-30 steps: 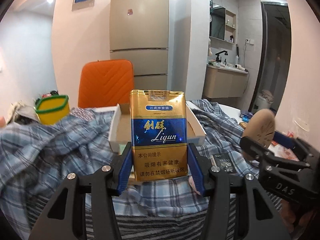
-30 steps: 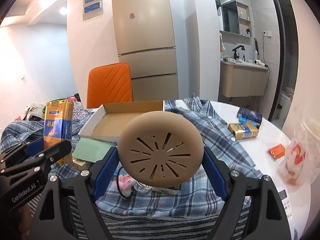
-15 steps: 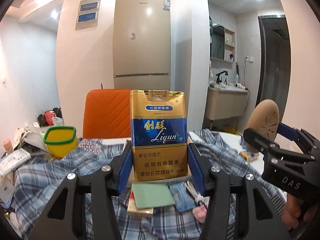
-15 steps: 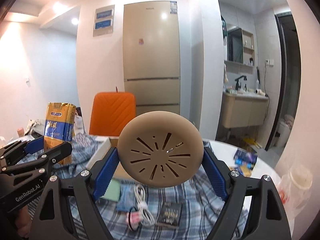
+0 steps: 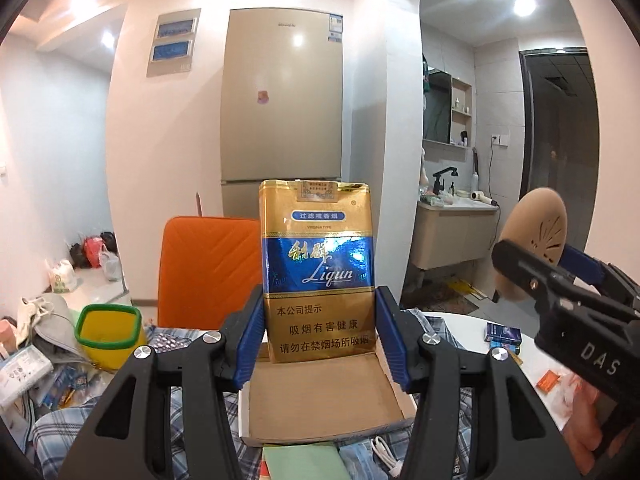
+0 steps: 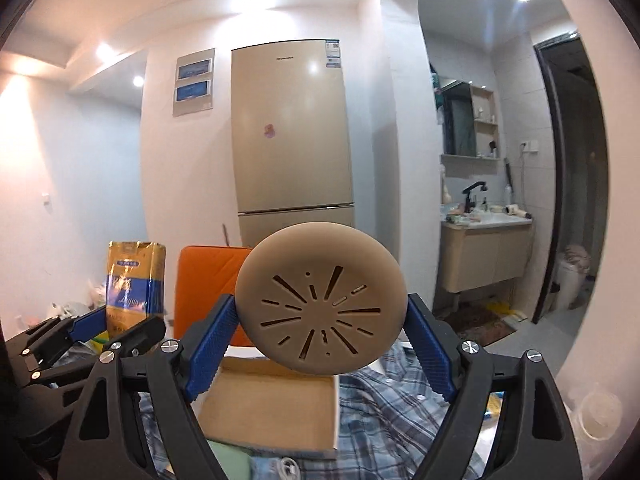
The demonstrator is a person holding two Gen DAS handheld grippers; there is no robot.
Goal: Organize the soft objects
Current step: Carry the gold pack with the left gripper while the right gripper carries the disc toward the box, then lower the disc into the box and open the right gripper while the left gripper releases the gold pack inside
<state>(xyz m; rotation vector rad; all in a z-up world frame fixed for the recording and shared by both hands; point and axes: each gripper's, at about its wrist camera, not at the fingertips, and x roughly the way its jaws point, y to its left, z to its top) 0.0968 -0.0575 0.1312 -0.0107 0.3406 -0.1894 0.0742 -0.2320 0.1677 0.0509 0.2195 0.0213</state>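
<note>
Cigarette pack [image 5: 318,272] | centre frame, upright, pinched by left tongs [image 5: 320,336] | tan slotted disc [image 6: 320,298] pinched by right tongs [image 6: 318,342] | both above cardboard tray [image 5: 320,396] (lower centre) | advice: lower level, release only once seated in tray.

The pack [image 5: 318,272] is glossy foil-like wrap, gold with a shiny blue band. The disc [image 6: 321,298] looks like matt, smooth tan plastic. At 6 o'clock beneath them, the box [image 5: 320,404] is dull brown cardboard on checked cloth [image 6: 384,420]. The pads [image 6: 208,354] are ribbed blue.
</note>
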